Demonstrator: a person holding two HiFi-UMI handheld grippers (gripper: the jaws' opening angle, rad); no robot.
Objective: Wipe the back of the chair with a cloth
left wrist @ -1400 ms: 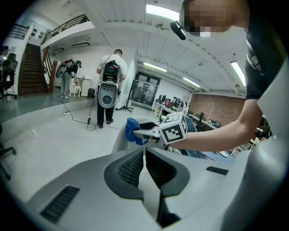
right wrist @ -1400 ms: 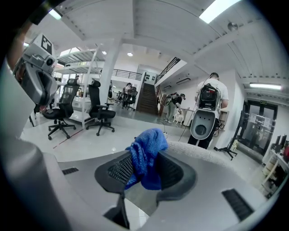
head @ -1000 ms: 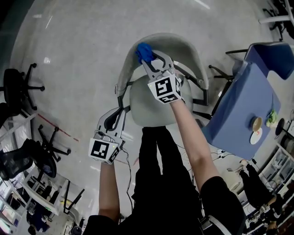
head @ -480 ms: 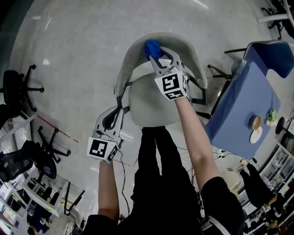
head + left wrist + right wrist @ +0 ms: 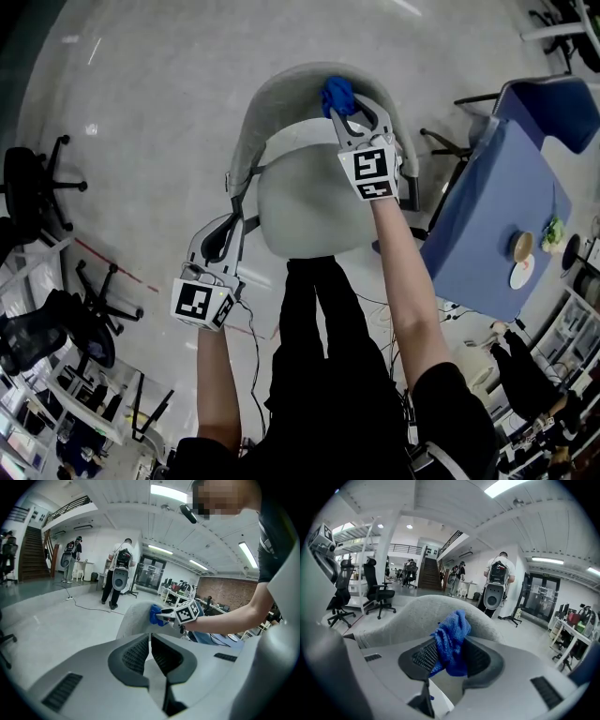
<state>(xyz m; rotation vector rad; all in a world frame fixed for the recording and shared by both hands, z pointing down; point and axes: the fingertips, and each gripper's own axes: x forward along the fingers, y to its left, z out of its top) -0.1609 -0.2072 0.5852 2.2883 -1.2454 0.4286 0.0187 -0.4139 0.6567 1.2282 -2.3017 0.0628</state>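
While person (image 5: 349, 403) is standing over grey chair (image 5: 314, 173), chair back (image 5: 272, 94) is curving round at top of head view. Right claw (image 5: 349, 111) is reaching over seat (image 5: 305, 217), clamping blue cloth (image 5: 337, 94) and holding it against inner face of back, near top rim. Left claw (image 5: 223, 242) is hanging just beside seat's left edge, jaws together, gripping nothing. Cloth is bunching up between right claw's pads.

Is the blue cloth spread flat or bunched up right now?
Bunched up: the blue cloth is a crumpled wad pinched in the right gripper, at the chair backrest.
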